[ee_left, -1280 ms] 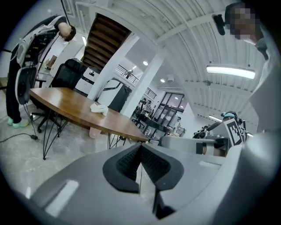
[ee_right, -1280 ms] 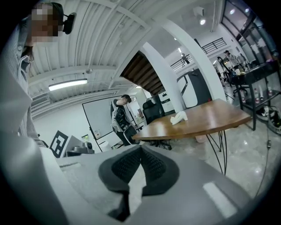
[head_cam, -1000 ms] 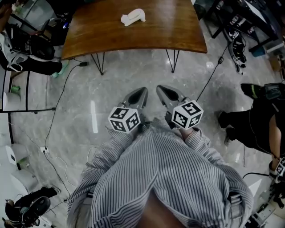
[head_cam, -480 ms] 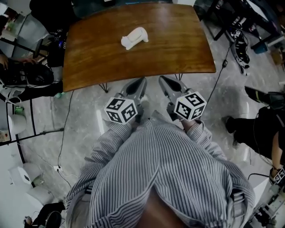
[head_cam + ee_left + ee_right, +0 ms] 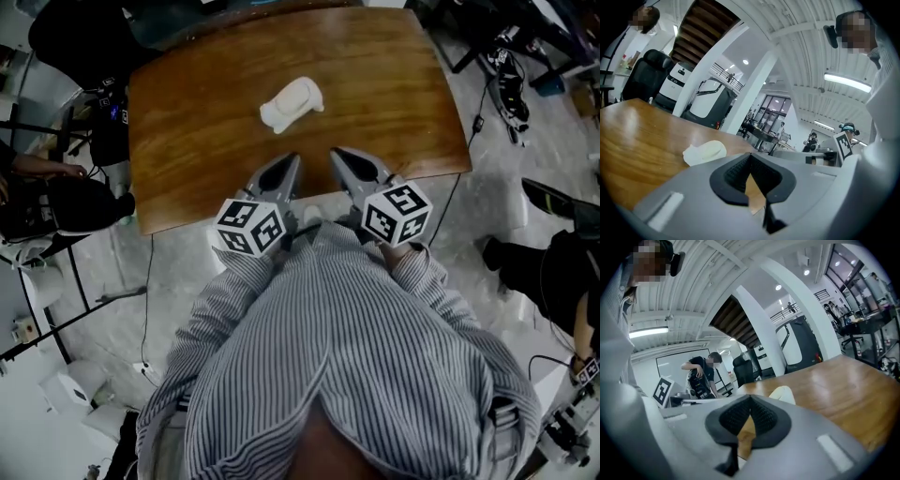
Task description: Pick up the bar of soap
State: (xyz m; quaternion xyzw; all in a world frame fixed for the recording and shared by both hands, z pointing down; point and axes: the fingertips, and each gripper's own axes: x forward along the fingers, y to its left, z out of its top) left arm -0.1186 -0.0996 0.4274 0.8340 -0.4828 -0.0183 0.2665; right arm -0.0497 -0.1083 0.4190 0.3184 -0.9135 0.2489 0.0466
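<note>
The bar of soap (image 5: 292,103) is a pale white lump lying on the brown wooden table (image 5: 187,141), near its middle. My left gripper (image 5: 289,161) and right gripper (image 5: 339,155) are held side by side over the table's near edge, both pointing at the soap and short of it. Both are shut with nothing between the jaws. In the left gripper view the soap (image 5: 705,153) lies ahead and to the left of the left gripper (image 5: 751,157). In the right gripper view the soap (image 5: 783,393) peeks out just right of the right gripper (image 5: 750,399).
A seated person in dark clothes (image 5: 56,202) and a black chair (image 5: 80,37) are at the table's left. Cables (image 5: 497,84) run over the grey floor at the right, where another person's leg (image 5: 553,272) shows. A person (image 5: 701,373) stands beyond the table.
The table and soap have come nearer and lower in the head view. Both grippers, over the floor before, now reach over the table's near edge. Their jaws stay the same.
</note>
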